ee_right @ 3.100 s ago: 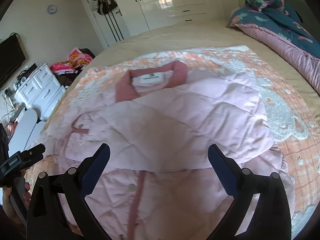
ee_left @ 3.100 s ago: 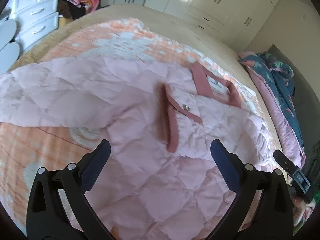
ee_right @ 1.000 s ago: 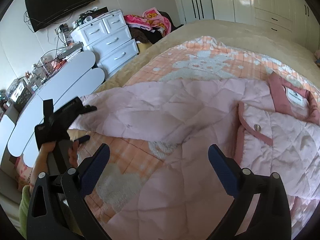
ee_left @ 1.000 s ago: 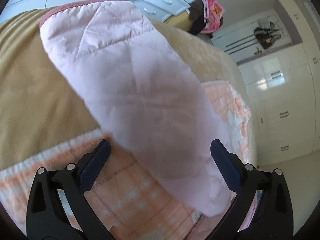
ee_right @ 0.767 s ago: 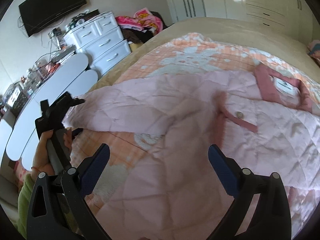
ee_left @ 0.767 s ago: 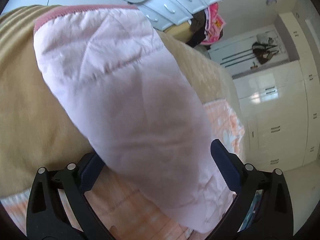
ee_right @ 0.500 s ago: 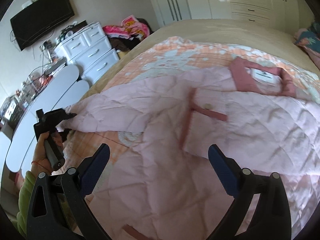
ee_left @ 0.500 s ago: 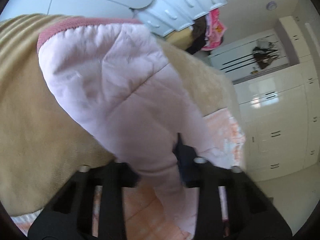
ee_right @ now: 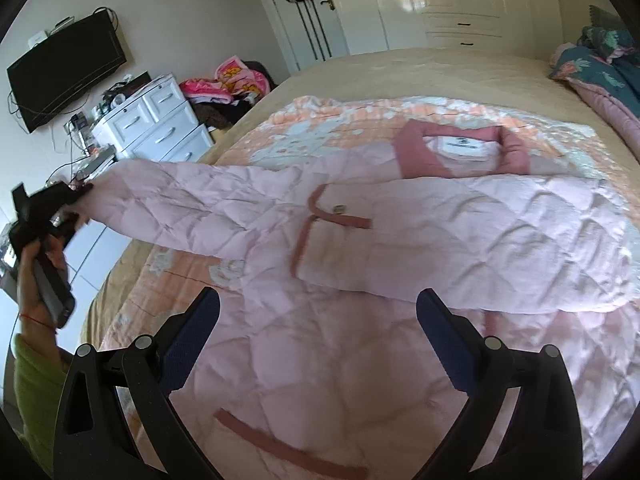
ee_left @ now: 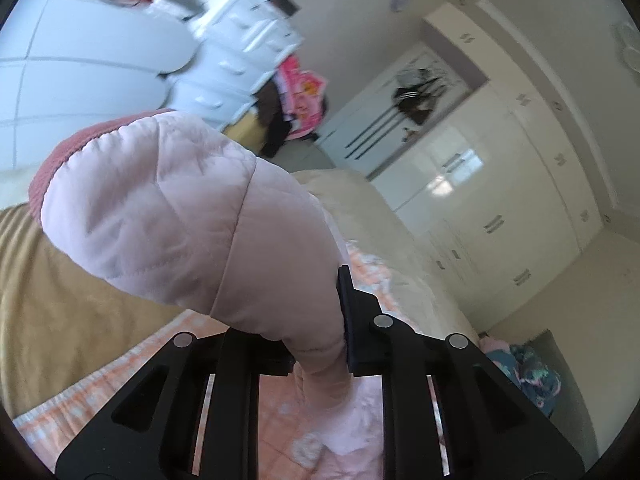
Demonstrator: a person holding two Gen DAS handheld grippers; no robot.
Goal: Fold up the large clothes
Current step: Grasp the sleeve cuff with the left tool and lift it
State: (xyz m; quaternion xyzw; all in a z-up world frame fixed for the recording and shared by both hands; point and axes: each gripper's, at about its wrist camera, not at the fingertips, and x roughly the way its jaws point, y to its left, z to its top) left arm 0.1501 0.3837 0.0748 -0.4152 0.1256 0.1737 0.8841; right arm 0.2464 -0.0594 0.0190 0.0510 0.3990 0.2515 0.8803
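"Where is the pink coat (ee_right: pixel 360 240)?"

"It lies flat on the bed (ee_right: pixel 440 68), on the orange blanket (ee_right: pixel 340 120). Its collar (ee_right: pixel 460 148) points at the far cupboards, and its bottom edge is near us."

"And the sleeve (ee_right: pixel 180 200)?"

"That one sticks straight out to the side, long and stretched. It runs from the coat's shoulder out past the edge of the bed, toward the white drawers (ee_right: pixel 160 128)."

"Who has it?"

"The left claw (ee_left: pixel 316 336). It is squeezed tight on the sleeve, close to the cuff (ee_left: pixel 68 152). The fat end of the sleeve puffs out past its fingers. The sleeve looks lifted off the bed there."

"What about the other claw?"

"The right claw (ee_right: pixel 318 320) is wide open and holds nothing. It hangs over the lower middle of the coat."

"So which way should the sleeve go?"

"I think it has to swing across, along its own long line, back toward the middle of the coat. The coat's body lies to the right of the left claw. The other sleeve (ee_right: pixel 500 248) is already lying across the chest, so this one would land over it."

"Which hand is closer for that?"

"The left one, since it already has the sleeve. The right one is near the body and could hold it flat."
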